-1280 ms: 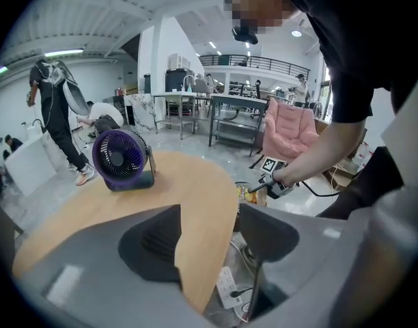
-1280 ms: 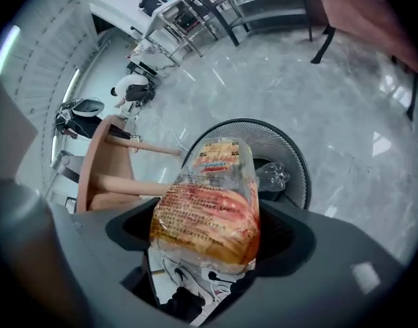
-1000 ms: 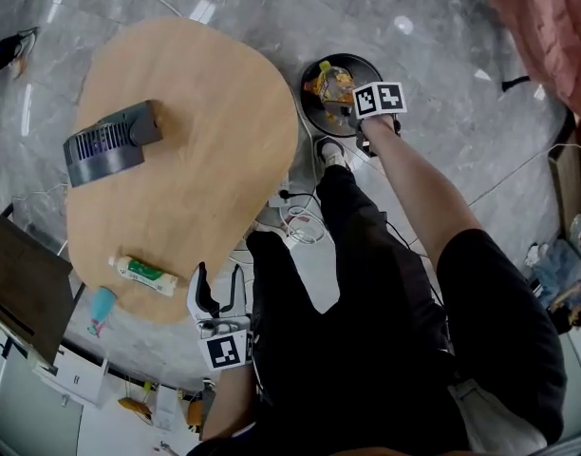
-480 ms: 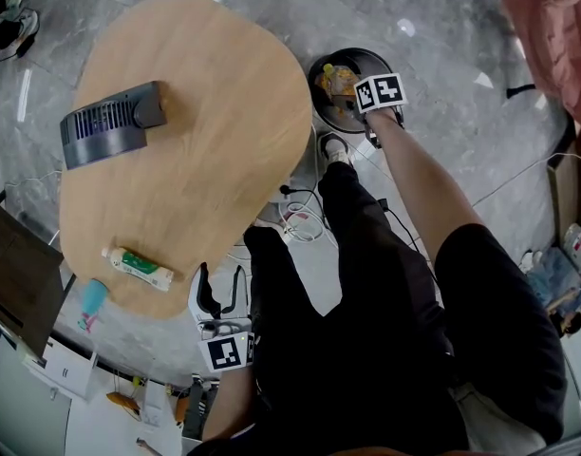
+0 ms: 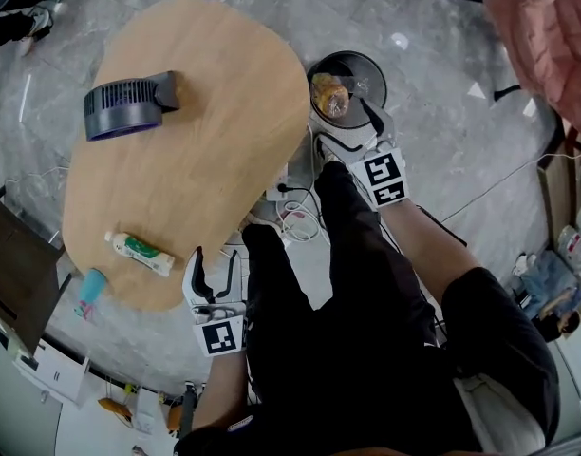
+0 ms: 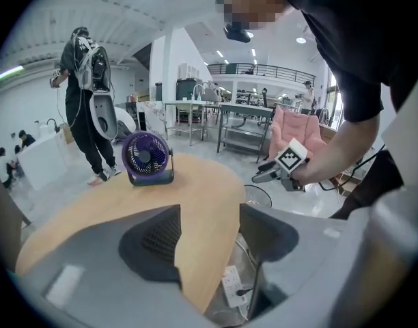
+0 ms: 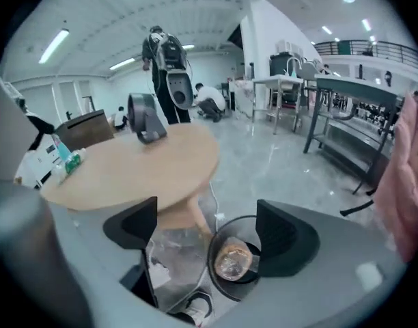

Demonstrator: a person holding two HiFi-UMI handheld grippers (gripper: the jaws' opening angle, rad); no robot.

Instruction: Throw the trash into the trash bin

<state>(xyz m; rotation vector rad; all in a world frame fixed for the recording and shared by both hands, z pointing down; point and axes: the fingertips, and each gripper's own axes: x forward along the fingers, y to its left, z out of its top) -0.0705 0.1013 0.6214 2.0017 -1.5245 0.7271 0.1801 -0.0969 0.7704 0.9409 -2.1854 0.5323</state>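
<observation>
The black round trash bin stands on the floor to the right of the wooden table. A crumpled clear and orange piece of trash lies inside it. My right gripper hangs above the bin's near rim; its jaws have just been opening and stand wide with nothing between them. The right gripper view looks down on the bin and the trash. A green and white tube lies on the table's near end. My left gripper is open and empty at the table's near edge.
A dark fan stands on the table's far left. A teal item lies at the table's near left edge. A power strip and cables lie on the floor by the table leg. Another person stands beyond the table.
My right gripper has risen out of the bin's mouth and drawn back toward me, rolling as it went. The trash stays in the bin. The left gripper has shifted slightly.
</observation>
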